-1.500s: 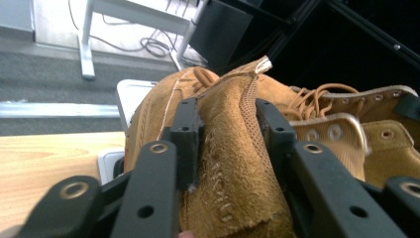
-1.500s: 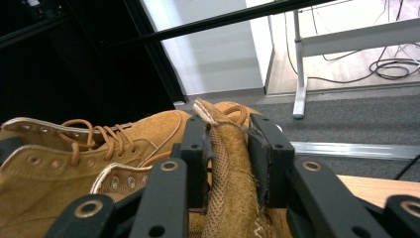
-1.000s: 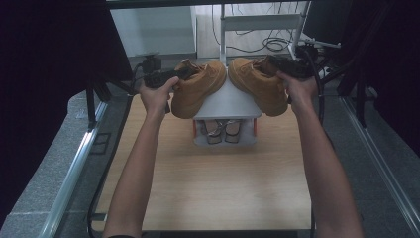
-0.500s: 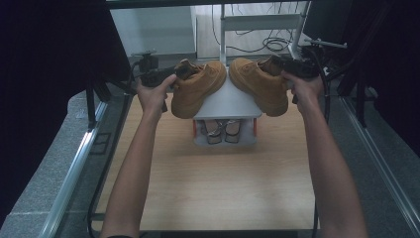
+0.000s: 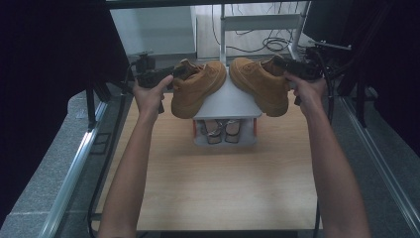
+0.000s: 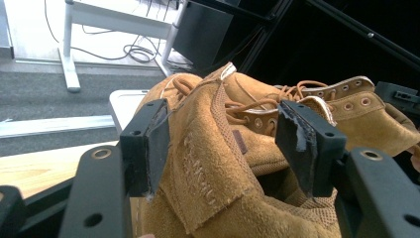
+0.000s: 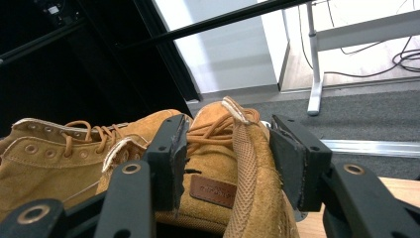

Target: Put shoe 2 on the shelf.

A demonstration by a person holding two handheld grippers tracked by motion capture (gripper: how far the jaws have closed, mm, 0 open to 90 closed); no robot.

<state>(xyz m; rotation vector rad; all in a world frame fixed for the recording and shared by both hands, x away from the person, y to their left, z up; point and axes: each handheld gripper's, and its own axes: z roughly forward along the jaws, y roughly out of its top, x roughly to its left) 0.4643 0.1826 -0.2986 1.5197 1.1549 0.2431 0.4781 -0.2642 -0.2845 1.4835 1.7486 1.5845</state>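
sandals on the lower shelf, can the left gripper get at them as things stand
Probably not straight away: the left gripper has its open jaws around the left boot's collar, and that boot overhangs the rack above the sandals.

A light wood table in a dim, curtained work bay

The wooden table (image 5: 218,188) is pale and evenly lit, edged by aluminium rails (image 5: 74,168) on both sides. Black curtains (image 5: 44,74) close off the left and right, held by dark frame bars (image 7: 163,54). Speckled grey floor (image 5: 34,183) runs beside the table. Beyond it stands a white metal desk frame (image 5: 262,22) with black cables (image 5: 277,44) coiled on the bright floor, a pale wall panel (image 5: 153,32) to its left, and a dark box (image 6: 205,32) nearby.
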